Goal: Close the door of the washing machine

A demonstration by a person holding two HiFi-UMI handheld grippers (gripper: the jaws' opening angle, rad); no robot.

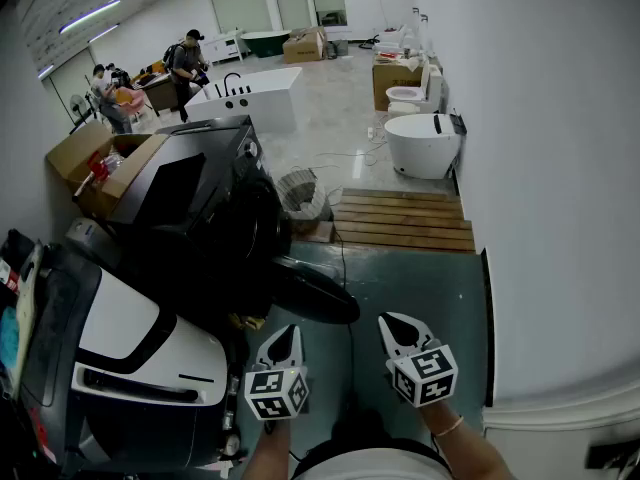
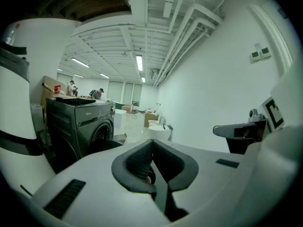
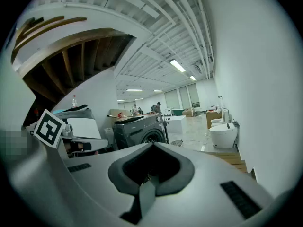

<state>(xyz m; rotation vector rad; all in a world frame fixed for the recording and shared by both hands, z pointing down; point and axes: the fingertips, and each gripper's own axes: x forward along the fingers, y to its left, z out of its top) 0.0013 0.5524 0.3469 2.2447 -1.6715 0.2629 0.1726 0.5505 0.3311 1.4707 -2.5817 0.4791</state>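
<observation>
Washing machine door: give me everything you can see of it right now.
The door is round, dark and glossy, plastic or glass by the look. It stands swung wide open, jutting out from the front of the dark grey washing machine above the floor. Its hinge and handle can't be made out. Nothing else touches it: the left gripper and right gripper, both shut and empty, sit below it in the head view, apart from it.

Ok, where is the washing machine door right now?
In the head view, the door hangs open at centre-left, swung out from the front of the dark washing machine, just ahead of the left claw.
</observation>
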